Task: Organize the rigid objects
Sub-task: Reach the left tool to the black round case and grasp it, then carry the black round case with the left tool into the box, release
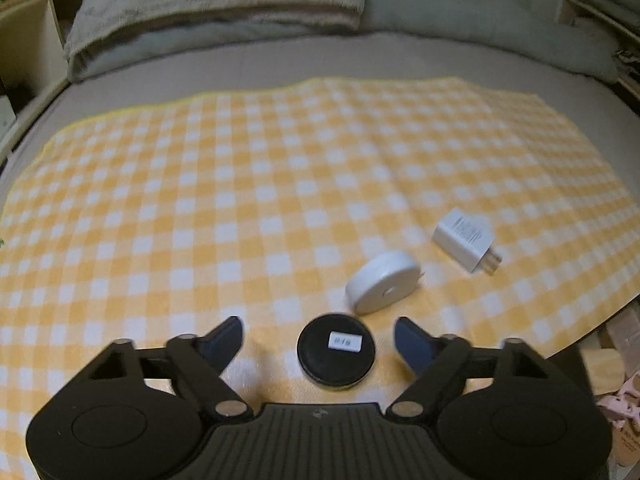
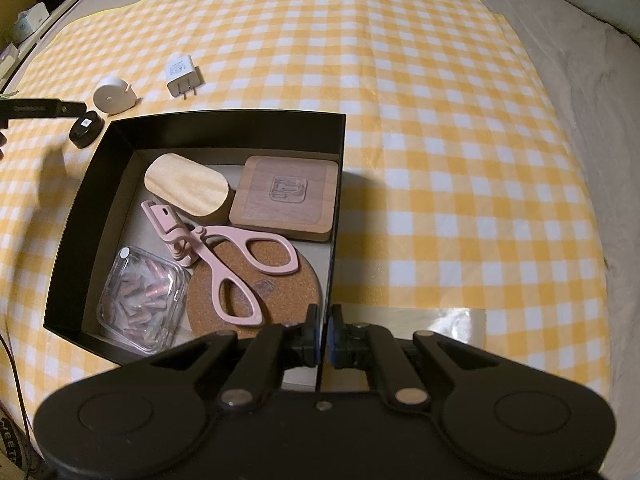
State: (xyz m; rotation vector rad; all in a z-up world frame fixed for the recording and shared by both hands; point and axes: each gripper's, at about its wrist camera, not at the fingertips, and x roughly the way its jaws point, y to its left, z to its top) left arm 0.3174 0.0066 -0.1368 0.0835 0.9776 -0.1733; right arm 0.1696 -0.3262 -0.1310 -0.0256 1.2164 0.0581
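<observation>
My left gripper (image 1: 319,338) is open, its fingers on either side of a round black tin (image 1: 336,347) with a white label, lying on the yellow checked cloth (image 1: 200,200). A white round tape measure (image 1: 382,281) and a white plug adapter (image 1: 464,244) lie just beyond it. My right gripper (image 2: 323,336) is shut on the right wall of a black box (image 2: 336,216). The box holds a wooden oval block (image 2: 186,188), a square wooden coaster (image 2: 286,198), pink scissors (image 2: 228,260), a cork coaster (image 2: 276,284) and a clear case (image 2: 140,304). The tin (image 2: 85,129) lies by the box's far left corner.
The cloth covers a bed; a grey pillow (image 1: 216,4) lies at its head. Shelving (image 1: 28,28) stands to the left of the bed. The tape measure (image 2: 112,96) and the adapter (image 2: 182,74) lie beyond the box. The left gripper's finger (image 2: 40,108) reaches in from the left.
</observation>
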